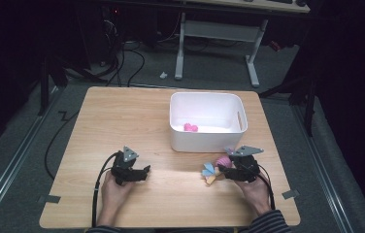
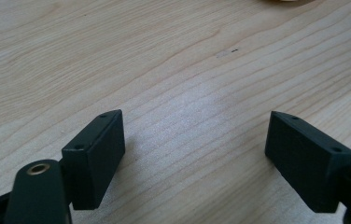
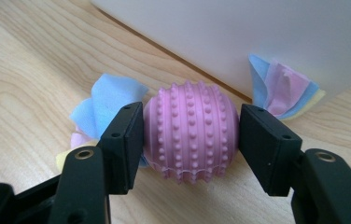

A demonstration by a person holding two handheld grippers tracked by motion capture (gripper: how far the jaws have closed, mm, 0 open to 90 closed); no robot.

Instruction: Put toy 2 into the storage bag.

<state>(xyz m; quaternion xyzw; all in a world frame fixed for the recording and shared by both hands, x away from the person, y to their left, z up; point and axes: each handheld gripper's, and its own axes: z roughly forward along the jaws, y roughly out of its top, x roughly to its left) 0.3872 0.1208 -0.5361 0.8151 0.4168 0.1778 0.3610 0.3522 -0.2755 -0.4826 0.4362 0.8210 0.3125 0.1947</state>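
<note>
A candy-shaped toy (image 3: pixel 190 133) with a pink studded ball for a body and blue, pink and yellow cloth ends lies on the wooden table just in front of the white bin (image 3: pixel 239 37). My right gripper (image 3: pixel 190 140) is shut on the pink ball, one pad against each side. From above, the toy (image 1: pixel 215 167) sits at the gripper's (image 1: pixel 223 170) left tip. My left gripper (image 2: pixel 194 144) rests open over bare wood at the table's front left (image 1: pixel 146 171), with nothing between its jaws.
The white bin (image 1: pixel 205 141) stands at the middle right of the table (image 1: pixel 122 121) and holds a small pink object (image 1: pixel 190 127). Grey tape pieces (image 1: pixel 49 198) mark the front corners. A desk frame and cables stand on the floor beyond.
</note>
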